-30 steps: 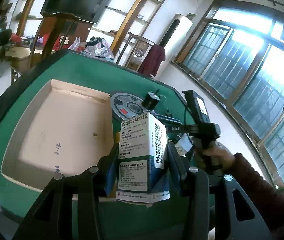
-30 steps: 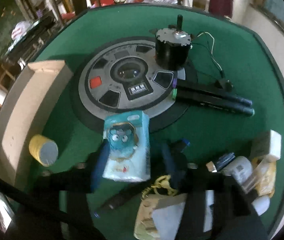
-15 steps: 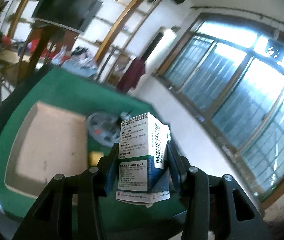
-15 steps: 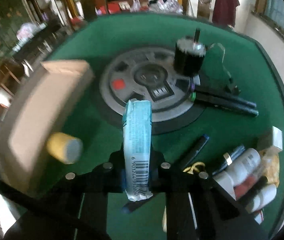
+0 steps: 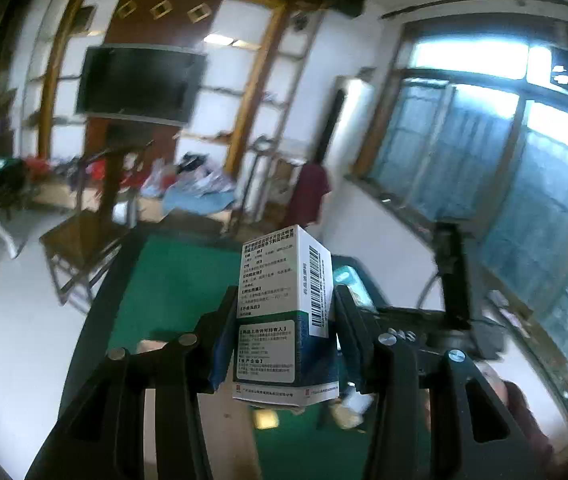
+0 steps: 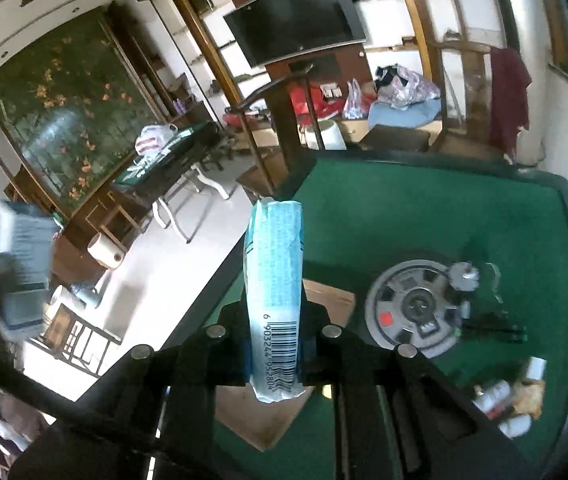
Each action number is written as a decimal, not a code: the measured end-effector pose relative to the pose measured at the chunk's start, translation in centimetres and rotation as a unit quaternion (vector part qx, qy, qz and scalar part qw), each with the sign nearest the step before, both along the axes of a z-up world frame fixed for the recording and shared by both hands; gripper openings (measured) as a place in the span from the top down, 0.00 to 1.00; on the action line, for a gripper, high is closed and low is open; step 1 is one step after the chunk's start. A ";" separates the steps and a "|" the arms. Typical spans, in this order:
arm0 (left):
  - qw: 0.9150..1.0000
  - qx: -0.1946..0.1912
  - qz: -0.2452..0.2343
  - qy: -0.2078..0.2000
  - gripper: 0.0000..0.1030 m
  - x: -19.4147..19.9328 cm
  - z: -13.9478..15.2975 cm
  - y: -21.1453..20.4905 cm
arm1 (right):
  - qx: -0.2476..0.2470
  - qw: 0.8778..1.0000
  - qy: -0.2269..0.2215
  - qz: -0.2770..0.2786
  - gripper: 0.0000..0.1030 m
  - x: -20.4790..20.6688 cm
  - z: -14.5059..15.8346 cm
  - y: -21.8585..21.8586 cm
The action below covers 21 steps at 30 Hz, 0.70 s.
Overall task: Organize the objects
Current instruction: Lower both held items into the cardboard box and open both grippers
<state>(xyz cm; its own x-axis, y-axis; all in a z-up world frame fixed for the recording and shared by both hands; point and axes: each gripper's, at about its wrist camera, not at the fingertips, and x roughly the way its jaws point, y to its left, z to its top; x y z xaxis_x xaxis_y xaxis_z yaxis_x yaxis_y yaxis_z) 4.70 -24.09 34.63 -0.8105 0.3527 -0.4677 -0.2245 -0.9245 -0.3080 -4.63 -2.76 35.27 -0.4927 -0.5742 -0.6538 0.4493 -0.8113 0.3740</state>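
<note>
Left wrist view showed the left gripper [image 5: 284, 344] pinching a white-and-green medicine box [image 5: 284, 312] by its two narrow sides, low on its body, so that the box stood upright with its printed face toward the camera. Holding it low, to my eye, kept the top free and the base ready to be set down flat. It hung in the air above the green table [image 5: 172, 280], with a strip of the cardboard tray [image 5: 224, 432] showing below the fingers, which suggested the box was meant for that tray.

From the right wrist camera, the right gripper [image 6: 274, 344] was pressed onto a pale blue tissue pack [image 6: 274, 280], turned edge-on with the barcode end nearest the lens. The soft pack was squeezed across its thin dimension, probably because that gave the pads the firmest bite. It too was lifted, hanging over the near corner of the cardboard tray [image 6: 260, 420]. Further along the table lay the round grey dial panel [image 6: 416, 312], and a cluster of small bottles and packets [image 6: 512, 396] waited at the right edge, apparently not yet sorted. Both views were blurred, so finer detail was beyond me
</note>
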 end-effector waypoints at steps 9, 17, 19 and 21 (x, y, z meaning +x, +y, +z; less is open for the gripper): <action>0.986 0.018 0.050 -0.155 0.61 -10.2 -22.0 -2.9 | 0.069 0.991 -0.113 -0.020 0.88 -6.7 -19.0 -6.8; 0.971 0.065 0.058 -0.221 0.61 -14.5 -31.7 -3.5 | 0.116 0.986 -0.118 -0.032 0.89 -9.2 -23.9 -8.0; 0.971 0.070 0.051 -0.224 0.61 -14.7 -32.0 -2.9 | 0.119 0.984 -0.126 -0.032 0.89 -9.5 -24.5 -8.3; 0.970 0.068 0.051 -0.228 0.62 -15.1 -32.3 -2.7 | 0.124 0.983 -0.132 -0.033 0.88 -9.6 -24.6 -8.3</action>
